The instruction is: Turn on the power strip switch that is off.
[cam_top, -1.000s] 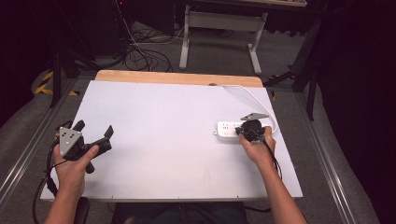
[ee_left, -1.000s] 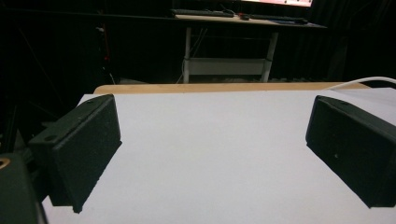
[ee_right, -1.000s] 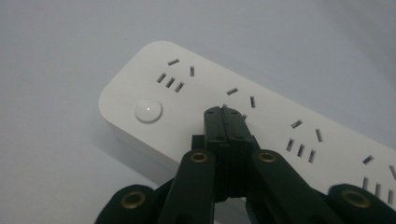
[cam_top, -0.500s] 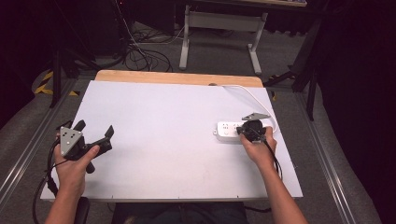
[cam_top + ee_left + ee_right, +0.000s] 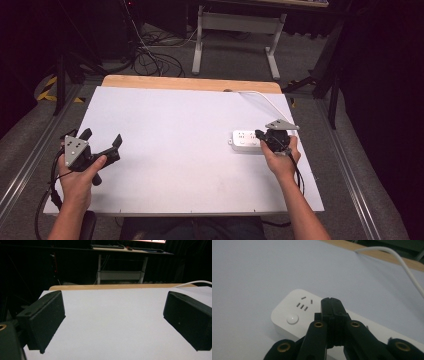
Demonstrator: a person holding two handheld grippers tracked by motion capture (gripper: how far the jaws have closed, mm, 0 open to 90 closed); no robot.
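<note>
While the right tongs (image 5: 331,302), jaws together, are hovering over the white power strip (image 5: 246,140) lying at the worktop's (image 5: 175,150) right side, its round button (image 5: 292,319) is looking unpressed; left tongs (image 5: 102,145) are idling apart, empty.

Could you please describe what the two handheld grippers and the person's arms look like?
Both the left gripper and right gripper are black, each topped by a grey three-cornered plate with dark dots, with black cables trailing. Brass-coloured rivets show on the right one's linkage. The forearms are bare, no sleeves.
</note>
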